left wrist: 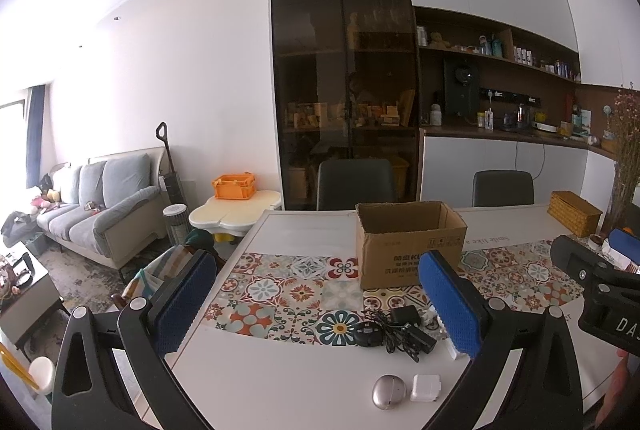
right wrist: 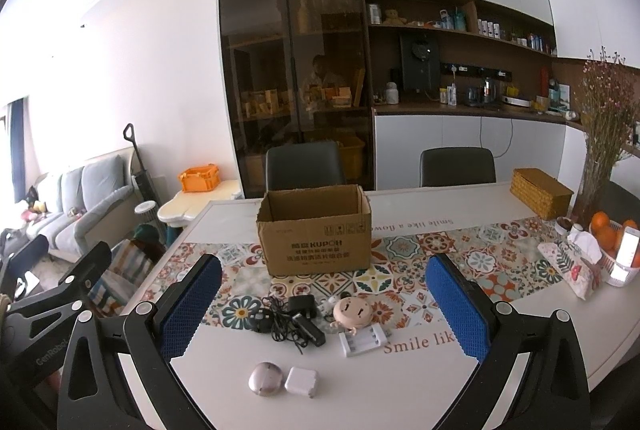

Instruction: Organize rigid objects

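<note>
An open cardboard box (right wrist: pixel 316 230) stands on the patterned table runner; it also shows in the left wrist view (left wrist: pixel 408 242). In front of it lie a black charger with tangled cables (right wrist: pixel 294 318), a round doll-face toy (right wrist: pixel 352 312), a white battery holder (right wrist: pixel 364 342), a silver round object (right wrist: pixel 265 379) and a white square adapter (right wrist: pixel 302 382). My left gripper (left wrist: pixel 316 306) is open and empty, above the table's near left part. My right gripper (right wrist: pixel 324 310) is open and empty, held above the small objects.
A woven yellow box (right wrist: pixel 540 192) sits at the far right. A tissue pack (right wrist: pixel 572 268), a basket of oranges (right wrist: pixel 612 234) and a vase of dried flowers (right wrist: pixel 600 158) crowd the right end. Two dark chairs (right wrist: pixel 304 164) stand behind the table.
</note>
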A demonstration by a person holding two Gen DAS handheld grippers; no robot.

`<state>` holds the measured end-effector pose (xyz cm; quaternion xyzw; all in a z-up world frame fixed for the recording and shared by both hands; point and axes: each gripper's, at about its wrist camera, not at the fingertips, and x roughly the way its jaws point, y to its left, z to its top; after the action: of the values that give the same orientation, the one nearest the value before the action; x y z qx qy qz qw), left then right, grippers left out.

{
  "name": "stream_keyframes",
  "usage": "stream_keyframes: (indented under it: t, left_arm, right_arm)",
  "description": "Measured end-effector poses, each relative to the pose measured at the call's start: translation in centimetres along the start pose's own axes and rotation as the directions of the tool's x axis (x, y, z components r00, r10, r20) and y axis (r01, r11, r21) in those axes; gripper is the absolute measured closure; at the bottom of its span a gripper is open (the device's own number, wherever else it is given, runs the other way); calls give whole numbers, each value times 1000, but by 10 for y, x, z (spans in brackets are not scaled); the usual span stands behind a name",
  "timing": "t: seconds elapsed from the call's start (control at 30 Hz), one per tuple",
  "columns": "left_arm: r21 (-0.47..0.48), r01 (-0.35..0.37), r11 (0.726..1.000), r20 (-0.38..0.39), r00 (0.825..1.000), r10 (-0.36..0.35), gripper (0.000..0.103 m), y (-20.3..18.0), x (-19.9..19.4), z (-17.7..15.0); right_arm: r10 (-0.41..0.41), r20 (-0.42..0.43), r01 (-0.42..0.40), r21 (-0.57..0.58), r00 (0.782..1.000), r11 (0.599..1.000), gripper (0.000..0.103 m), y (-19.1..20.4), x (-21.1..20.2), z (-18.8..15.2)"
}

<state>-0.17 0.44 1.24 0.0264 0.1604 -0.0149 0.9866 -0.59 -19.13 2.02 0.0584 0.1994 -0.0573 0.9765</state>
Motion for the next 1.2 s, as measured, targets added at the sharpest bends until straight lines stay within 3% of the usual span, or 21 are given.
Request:
stream_keyframes:
  t: [1.2]
  left_arm:
    - [1, -2, 1000, 5, 1000, 2, 0, -4, 1, 3]
  right_arm:
    - [3, 5, -3, -4, 1000, 1000, 1, 5, -3, 7]
